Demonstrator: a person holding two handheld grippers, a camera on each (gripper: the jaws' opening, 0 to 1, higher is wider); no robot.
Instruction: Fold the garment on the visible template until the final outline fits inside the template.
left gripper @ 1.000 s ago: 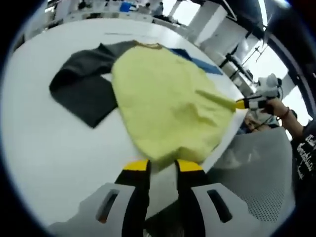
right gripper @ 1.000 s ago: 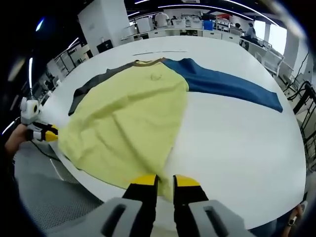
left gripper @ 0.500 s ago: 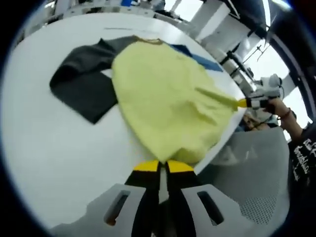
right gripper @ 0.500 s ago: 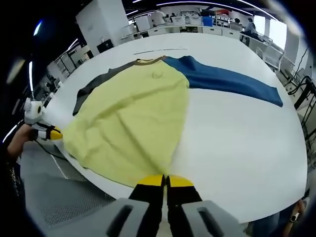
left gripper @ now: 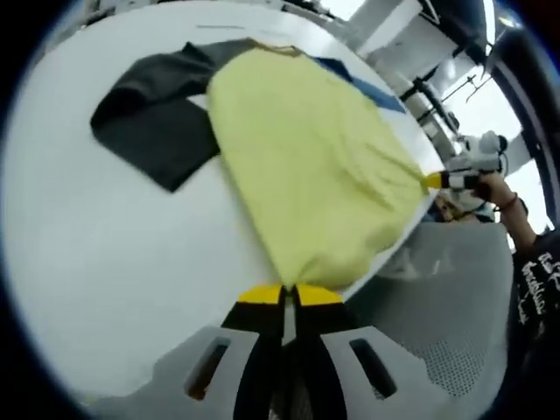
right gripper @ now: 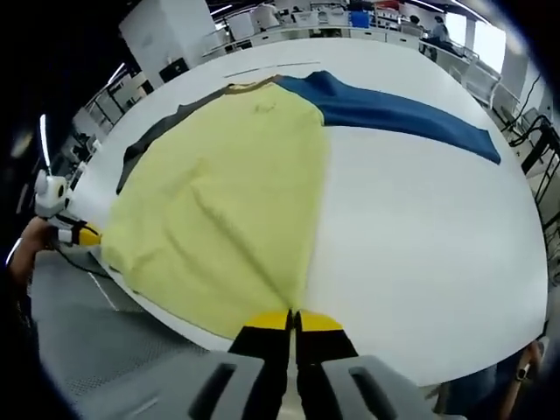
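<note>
A long-sleeved garment (left gripper: pixel 306 166) lies flat on the white table (left gripper: pixel 105 262), with a yellow body, a dark grey sleeve (left gripper: pixel 149 122) and a blue sleeve (left gripper: pixel 367 87). My left gripper (left gripper: pixel 290 294) is shut on one corner of the yellow hem at the table's near edge. My right gripper (left gripper: pixel 433 181) pinches the other hem corner. In the right gripper view the garment (right gripper: pixel 219 192) spreads away from my right gripper (right gripper: pixel 295 320), which is shut on the hem. There the blue sleeve (right gripper: pixel 394 114) runs right, the grey sleeve (right gripper: pixel 144 144) left, and the left gripper (right gripper: pixel 83 234) holds the far corner.
The hem lies along the table (right gripper: pixel 420 262) edge, with a grey perforated surface (left gripper: pixel 437 297) below it. A person's hand (left gripper: pixel 494 188) holds the right gripper. A thin dark line (right gripper: pixel 271 68) marks the table beyond the collar. Desks and shelves (right gripper: pixel 350 17) stand further back.
Both grippers went from open to shut on the yellow hem. The hem between them has since been drawn straighter and the body lies smoother.
</note>
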